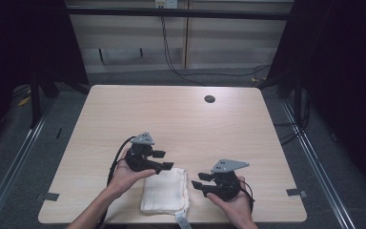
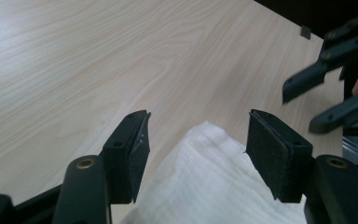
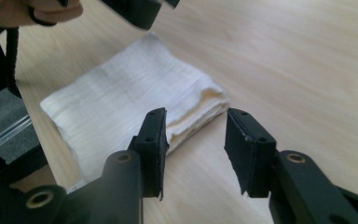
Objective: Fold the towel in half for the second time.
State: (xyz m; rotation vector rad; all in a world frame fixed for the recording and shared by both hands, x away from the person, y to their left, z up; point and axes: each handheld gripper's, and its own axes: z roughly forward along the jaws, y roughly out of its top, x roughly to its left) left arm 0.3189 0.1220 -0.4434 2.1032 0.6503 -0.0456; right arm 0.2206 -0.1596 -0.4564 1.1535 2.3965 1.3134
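A folded white cloth [image 1: 165,190] lies at the desk's [image 1: 181,119] near edge between the gaping, empty left claw [image 1: 164,160] and right claw [image 1: 196,180].

lab recording bay: bare wooden table [image 1: 181,114], black curtains [image 1: 343,71], metal frame [image 1: 181,12], loose cables [image 1: 171,62].

No writing, label, brand or number can be read anywhere, neither on the surface [image 1: 181,114] nor on the folded cloth [image 1: 164,191].
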